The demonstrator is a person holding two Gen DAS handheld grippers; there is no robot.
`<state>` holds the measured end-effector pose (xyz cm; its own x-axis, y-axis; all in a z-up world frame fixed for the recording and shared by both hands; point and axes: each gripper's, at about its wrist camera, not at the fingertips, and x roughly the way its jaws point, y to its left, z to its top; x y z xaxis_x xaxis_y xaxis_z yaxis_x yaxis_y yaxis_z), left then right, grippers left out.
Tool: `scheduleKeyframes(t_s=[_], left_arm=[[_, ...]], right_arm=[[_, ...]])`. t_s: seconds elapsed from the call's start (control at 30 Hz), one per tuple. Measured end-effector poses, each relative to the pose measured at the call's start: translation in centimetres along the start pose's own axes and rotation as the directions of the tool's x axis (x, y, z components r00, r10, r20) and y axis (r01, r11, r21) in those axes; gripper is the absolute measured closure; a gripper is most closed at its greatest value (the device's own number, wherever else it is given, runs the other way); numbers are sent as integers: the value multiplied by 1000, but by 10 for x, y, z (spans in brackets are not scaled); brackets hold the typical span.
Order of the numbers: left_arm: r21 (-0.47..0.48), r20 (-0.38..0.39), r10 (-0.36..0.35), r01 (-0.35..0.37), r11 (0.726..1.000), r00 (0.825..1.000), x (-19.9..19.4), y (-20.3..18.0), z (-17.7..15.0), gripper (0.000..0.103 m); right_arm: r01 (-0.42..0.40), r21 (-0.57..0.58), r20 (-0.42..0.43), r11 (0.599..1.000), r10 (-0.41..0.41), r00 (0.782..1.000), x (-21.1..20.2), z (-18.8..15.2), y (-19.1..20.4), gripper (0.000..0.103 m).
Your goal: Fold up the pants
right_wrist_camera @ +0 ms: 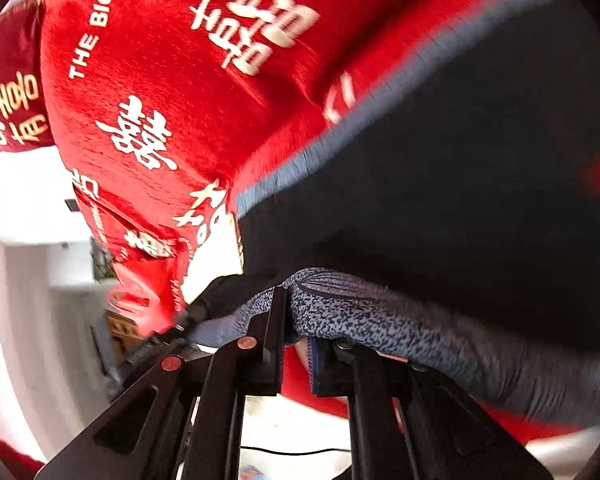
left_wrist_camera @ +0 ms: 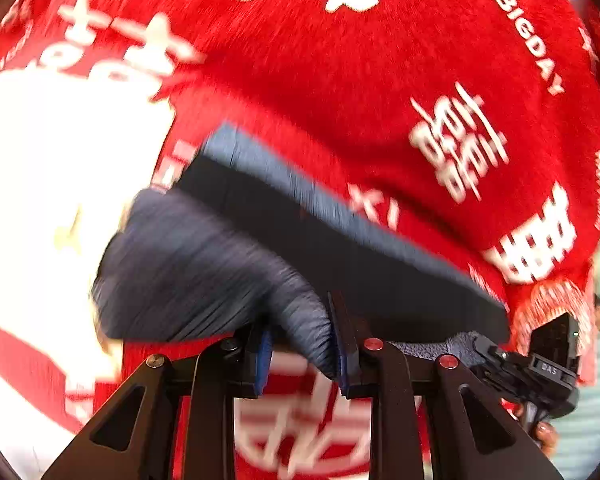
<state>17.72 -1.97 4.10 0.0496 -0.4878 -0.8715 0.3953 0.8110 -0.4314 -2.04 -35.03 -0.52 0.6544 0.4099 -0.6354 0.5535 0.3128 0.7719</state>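
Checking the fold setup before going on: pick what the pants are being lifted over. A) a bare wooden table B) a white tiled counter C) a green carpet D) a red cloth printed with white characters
D: in both wrist views the dark pants, pinched by the left gripper and the right gripper, hang over the red cloth with white lettering.

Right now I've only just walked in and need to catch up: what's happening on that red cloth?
A person is folding dark blue-grey pants over a red cloth with white lettering. Each hand-held gripper is shut on the fabric: the left hand-held gripper pinches a bunched part, the right hand-held gripper a speckled edge. The pants are partly raised between them; the pictures are blurred.
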Motion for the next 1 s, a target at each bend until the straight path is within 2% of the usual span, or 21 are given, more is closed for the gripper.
scheduleKeyframes(t_s=[0.07, 0.13, 0.2, 0.3, 0.37, 0.43, 0.5, 0.57, 0.6, 0.7, 0.8, 0.83, 0.87, 0.9, 0.93, 0.97, 1.0], left_arm=[[5, 18, 44, -44, 999, 999, 24, -6, 25, 76], [10, 40, 102, -102, 995, 994, 54, -6, 49, 76], [13, 50, 154, -155, 988, 987, 78, -7, 61, 64], [21, 75, 280, -283, 959, 957, 109, -12, 75, 37], [23, 94, 374, -378, 926, 922, 118, -14, 78, 26], [10, 94, 383, -386, 922, 919, 112, -16, 78, 26], [18, 101, 391, -395, 919, 915, 101, -21, 73, 26], [62, 116, 405, -414, 908, 907, 89, -33, 63, 26], [84, 113, 409, -419, 904, 905, 88, -40, 58, 26], [151, 72, 415, -421, 894, 907, 99, -54, 42, 26], [173, 5, 430, -424, 889, 903, 137, -62, 34, 26], [177, 6, 441, -435, 883, 897, 144, -62, 36, 26], [187, 27, 476, -472, 862, 879, 155, -63, 39, 26], [195, 50, 504, -504, 842, 862, 161, -65, 42, 25], [193, 63, 520, -521, 831, 852, 168, -65, 47, 22], [175, 68, 522, -525, 833, 850, 171, -66, 53, 21], [158, 62, 526, -529, 834, 848, 172, -68, 59, 21]], right_arm=[[34, -34, -35, 999, -35, 999, 21, 41, 4, 93], [67, -67, -68, 995, -72, 995, 42, 68, 0, 91], [128, -98, -113, 987, -139, 984, 73, 101, -9, 90], [201, -102, -176, 974, -216, 960, 110, 128, -30, 90], [174, -78, -199, 982, -187, 962, 118, 139, -43, 91], [149, -82, -226, 985, -164, 960, 115, 143, -42, 89], [161, -117, -225, 980, -184, 957, 104, 140, -32, 76], [179, -178, -198, 968, -213, 957, 87, 135, -16, 19], [172, -195, -183, 966, -208, 961, 77, 131, -8, 16], [186, -270, -144, 945, -230, 963, 56, 117, 14, 16], [228, -374, -137, 899, -296, 945, 58, 104, 24, 23], [254, -412, -150, 875, -341, 928, 67, 102, 20, 31], [277, -428, -154, 860, -371, 916, 73, 102, 16, 37], [324, -455, -148, 829, -429, 891, 84, 105, 8, 39], [366, -476, -128, 799, -475, 871, 87, 109, -4, 44], [392, -496, -103, 775, -500, 860, 89, 113, -9, 55], [382, -494, -88, 781, -483, 871, 85, 117, -9, 55]])
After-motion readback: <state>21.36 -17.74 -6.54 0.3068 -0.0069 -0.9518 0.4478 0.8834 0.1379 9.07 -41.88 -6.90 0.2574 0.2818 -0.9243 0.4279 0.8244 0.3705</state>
